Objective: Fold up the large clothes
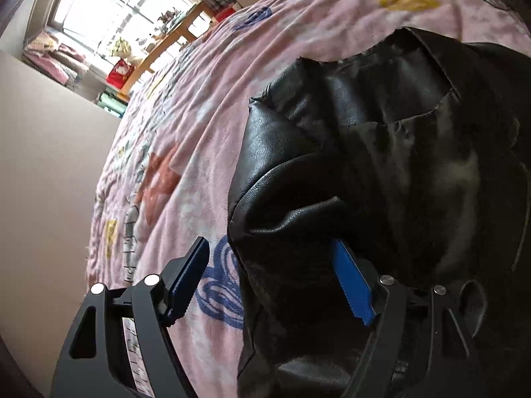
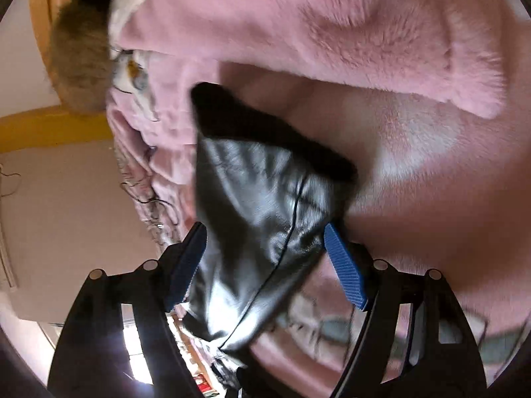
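Note:
A black leather jacket point(image 1: 381, 152) lies bunched on a pink printed bedspread point(image 1: 212, 106). In the left wrist view my left gripper point(image 1: 269, 242) hovers over the jacket's near left edge. Its jaws stand wide; a fold of leather lies against the right blue pad point(image 1: 351, 285), and the left pad is clear of it, over the bedspread. In the right wrist view a flap of the same black leather point(image 2: 262, 219) lies loose between the wide jaws of my right gripper point(image 2: 264, 229). The picture is blurred, and neither pad seems to press on the flap.
A pink fluffy garment point(image 2: 348, 23) with brown fur trim point(image 2: 83, 66) lies beyond the leather flap, next to a yellow wooden frame point(image 2: 53, 129). A plain wall point(image 1: 49, 182) borders the bed's left side. A window point(image 1: 109, 3) and a wooden shelf point(image 1: 159, 53) with red items stand far off.

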`<state>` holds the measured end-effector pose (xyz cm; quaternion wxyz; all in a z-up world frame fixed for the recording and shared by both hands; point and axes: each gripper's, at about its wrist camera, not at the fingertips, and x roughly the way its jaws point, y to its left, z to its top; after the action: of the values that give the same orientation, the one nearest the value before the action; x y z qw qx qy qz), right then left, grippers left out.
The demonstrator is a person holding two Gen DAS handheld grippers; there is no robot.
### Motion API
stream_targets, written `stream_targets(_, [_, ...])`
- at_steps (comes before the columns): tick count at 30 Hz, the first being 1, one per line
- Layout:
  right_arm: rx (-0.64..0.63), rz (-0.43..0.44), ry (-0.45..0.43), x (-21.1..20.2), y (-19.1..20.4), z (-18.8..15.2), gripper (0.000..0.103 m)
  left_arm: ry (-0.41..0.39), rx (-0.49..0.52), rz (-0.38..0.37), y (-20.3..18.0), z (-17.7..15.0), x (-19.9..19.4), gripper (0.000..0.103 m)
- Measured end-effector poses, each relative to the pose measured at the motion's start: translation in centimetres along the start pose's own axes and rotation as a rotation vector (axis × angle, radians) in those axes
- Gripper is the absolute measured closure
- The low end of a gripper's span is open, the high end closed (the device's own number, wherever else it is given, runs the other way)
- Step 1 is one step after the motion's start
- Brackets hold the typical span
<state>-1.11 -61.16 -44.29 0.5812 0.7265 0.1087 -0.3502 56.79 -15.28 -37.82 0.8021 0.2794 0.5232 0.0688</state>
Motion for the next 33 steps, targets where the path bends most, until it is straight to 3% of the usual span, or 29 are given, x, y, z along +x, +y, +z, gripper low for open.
stream_targets(5, [-0.060, -0.075, -0.006, -1.3, 1.7, -1.5, 0.031, -0.074, -0.018, -0.063, 1.0, -0.6, -5.1, 0.026])
stream_targets(9, [-0.123, -0.148, 0.002, -0.9, 1.6, -2.3, 0.031, -0.096, -0.006, -0.203, 0.1, -1.6, -8.9, 0.023])
stream_targets(12, [-0.206, -0.191, -0.034, 0.9, 3.0, -0.6, 0.031, -0.083, 0.043, -0.282, -1.9, -2.3, -9.7, 0.023])
stream_targets(17, [-0.311, -0.282, -0.032, 3.8, 5.0, 1.4, 0.031, -0.056, 0.137, -0.332, -5.3, -3.4, -8.4, 0.023])
stream_targets(19, [-0.442, -0.310, -0.036, 4.2, 6.6, 0.7, 0.045, -0.048, 0.170, -0.339, -6.2, -3.9, -8.1, 0.023])
stream_targets(20, [-0.521, -0.313, -0.037, 4.0, 7.6, 0.3, 0.068, -0.034, 0.179, -0.348, -6.5, -4.1, -7.7, 0.023])
stream_targets(21, [-0.549, -0.298, -0.037, 3.6, 8.2, 0.1, 0.083, -0.021, 0.184, -0.352, -6.7, -4.3, -7.3, 0.023])
stream_targets(22, [-0.559, -0.281, -0.034, 3.2, 8.7, -0.1, 0.088, -0.008, 0.182, -0.361, -6.7, -4.4, -6.8, 0.023])
stream_targets(25, [-0.623, -0.262, -0.034, 1.9, 10.6, -0.7, 0.095, 0.010, 0.170, -0.351, -6.7, -4.8, -5.6, 0.023])
stream_targets(29, [-0.771, -0.207, -0.043, 0.2, 16.3, -2.7, 0.096, 0.055, 0.137, -0.295, -6.3, -5.3, -2.5, 0.022])
stream_targets(33, [-1.053, -0.067, -0.062, -3.3, 25.3, -10.2, 0.096, 0.119, 0.088, -0.274, -4.5, -4.9, 1.2, 0.019])
